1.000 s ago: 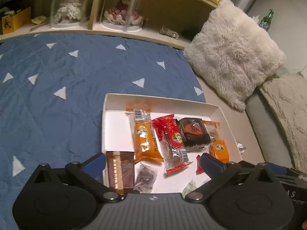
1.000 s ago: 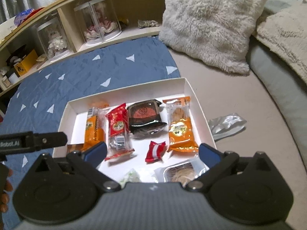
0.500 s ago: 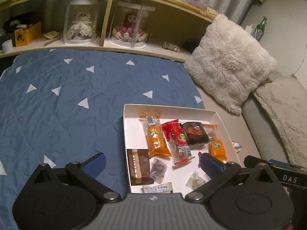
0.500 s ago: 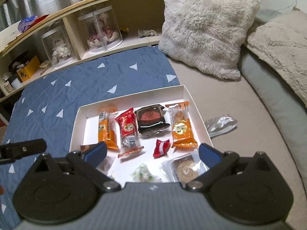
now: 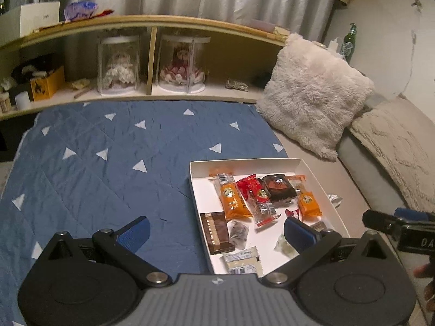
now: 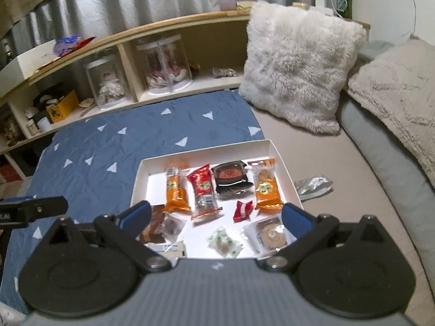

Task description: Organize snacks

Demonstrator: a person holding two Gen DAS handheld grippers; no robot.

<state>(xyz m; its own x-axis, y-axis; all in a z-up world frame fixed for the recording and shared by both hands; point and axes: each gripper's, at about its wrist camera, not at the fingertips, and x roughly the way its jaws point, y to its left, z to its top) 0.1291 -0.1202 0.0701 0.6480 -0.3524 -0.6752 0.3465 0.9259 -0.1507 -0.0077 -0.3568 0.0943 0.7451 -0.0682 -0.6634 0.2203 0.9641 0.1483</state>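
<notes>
Both jaws stand wide and empty: the left gripper [image 5: 216, 229] and the right gripper [image 6: 216, 217] hang at the lower middle of their frames. Beyond them the white box [image 6: 206, 150] of wrapped snacks [image 6: 202, 187] sits mid-frame, partly on the blue quilt [image 5: 108, 163], with a crumpled silver wrapper [image 6: 312, 186] just right of it.

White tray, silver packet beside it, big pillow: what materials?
White tray: likely matte paperboard, with thin folded walls. Silver packet: crinkled, shiny, probably metallised foil film. Pillow: long-pile faux fur, shaggy and off-white. Both grippers, left and right, are open and empty.
</notes>
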